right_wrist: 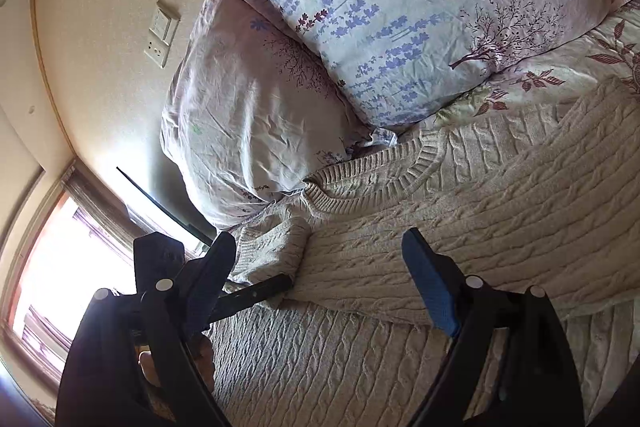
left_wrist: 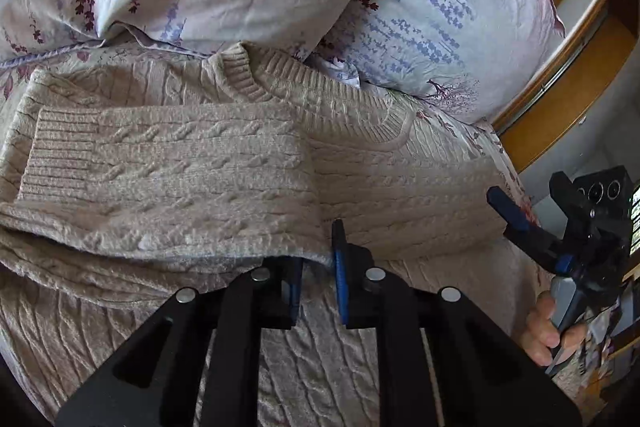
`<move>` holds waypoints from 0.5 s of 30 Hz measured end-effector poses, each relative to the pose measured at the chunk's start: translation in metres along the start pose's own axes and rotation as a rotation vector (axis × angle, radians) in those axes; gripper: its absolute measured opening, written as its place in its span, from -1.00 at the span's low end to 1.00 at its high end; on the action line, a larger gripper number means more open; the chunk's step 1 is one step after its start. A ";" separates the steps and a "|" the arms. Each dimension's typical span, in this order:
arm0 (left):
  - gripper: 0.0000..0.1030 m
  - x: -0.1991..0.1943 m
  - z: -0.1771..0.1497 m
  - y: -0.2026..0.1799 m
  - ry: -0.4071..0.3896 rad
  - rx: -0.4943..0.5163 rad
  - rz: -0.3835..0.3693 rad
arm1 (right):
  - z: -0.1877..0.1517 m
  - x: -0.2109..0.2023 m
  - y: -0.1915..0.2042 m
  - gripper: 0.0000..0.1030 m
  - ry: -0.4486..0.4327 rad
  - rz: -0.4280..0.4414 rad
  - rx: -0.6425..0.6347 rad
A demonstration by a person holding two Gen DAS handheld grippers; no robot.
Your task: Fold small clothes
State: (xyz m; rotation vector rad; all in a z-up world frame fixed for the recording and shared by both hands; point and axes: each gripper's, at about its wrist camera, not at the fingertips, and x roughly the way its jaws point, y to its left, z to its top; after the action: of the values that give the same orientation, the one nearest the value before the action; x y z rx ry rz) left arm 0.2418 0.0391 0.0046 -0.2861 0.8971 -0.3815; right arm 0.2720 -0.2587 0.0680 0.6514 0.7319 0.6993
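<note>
A beige cable-knit sweater lies flat on the bed, neck toward the pillows, with one sleeve folded across its chest. My left gripper sits low over the sweater body, its jaws a narrow gap apart with the folded sleeve's edge lying between them. My right gripper hovers open and empty above the sweater; it also shows in the left wrist view at the sweater's right edge. The left gripper shows in the right wrist view by a folded sleeve end.
Two floral pillows lie at the head of the bed just beyond the sweater's collar. A wooden frame stands to the right. A wall with switches and a bright window are on the far side.
</note>
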 end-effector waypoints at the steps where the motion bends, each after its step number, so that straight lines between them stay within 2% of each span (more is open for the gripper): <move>1: -0.20 -0.007 -0.002 -0.001 -0.013 0.008 -0.004 | -0.001 0.000 0.001 0.69 -0.001 -0.010 -0.013; 2: 0.04 -0.018 -0.005 0.000 -0.034 0.004 -0.004 | -0.001 0.000 0.003 0.69 -0.004 -0.024 -0.029; 3: 0.38 -0.031 -0.008 0.002 -0.071 0.003 0.001 | -0.002 -0.001 0.006 0.69 -0.009 -0.041 -0.049; 4: 0.43 -0.044 -0.011 0.004 -0.109 0.013 0.007 | -0.003 -0.002 0.009 0.69 -0.016 -0.057 -0.073; 5: 0.44 -0.056 -0.012 0.004 -0.138 0.035 0.030 | -0.005 -0.003 0.014 0.69 -0.021 -0.079 -0.104; 7: 0.50 -0.077 -0.019 0.010 -0.187 0.072 0.147 | -0.010 -0.001 0.035 0.69 -0.013 -0.097 -0.198; 8: 0.50 -0.085 -0.024 0.018 -0.198 0.078 0.205 | -0.013 0.003 0.049 0.68 0.004 -0.094 -0.250; 10: 0.50 -0.096 -0.032 0.040 -0.189 0.051 0.270 | -0.023 0.018 0.082 0.67 0.063 -0.093 -0.379; 13: 0.49 -0.110 -0.041 0.071 -0.166 -0.016 0.307 | -0.044 0.056 0.131 0.45 0.168 -0.124 -0.604; 15: 0.48 -0.113 -0.046 0.084 -0.148 -0.035 0.341 | -0.057 0.087 0.154 0.21 0.242 -0.137 -0.713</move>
State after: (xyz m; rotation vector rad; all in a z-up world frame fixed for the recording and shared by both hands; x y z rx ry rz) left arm 0.1584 0.1601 0.0227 -0.1856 0.7898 -0.0281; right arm 0.2252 -0.0854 0.1162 -0.1357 0.6789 0.8545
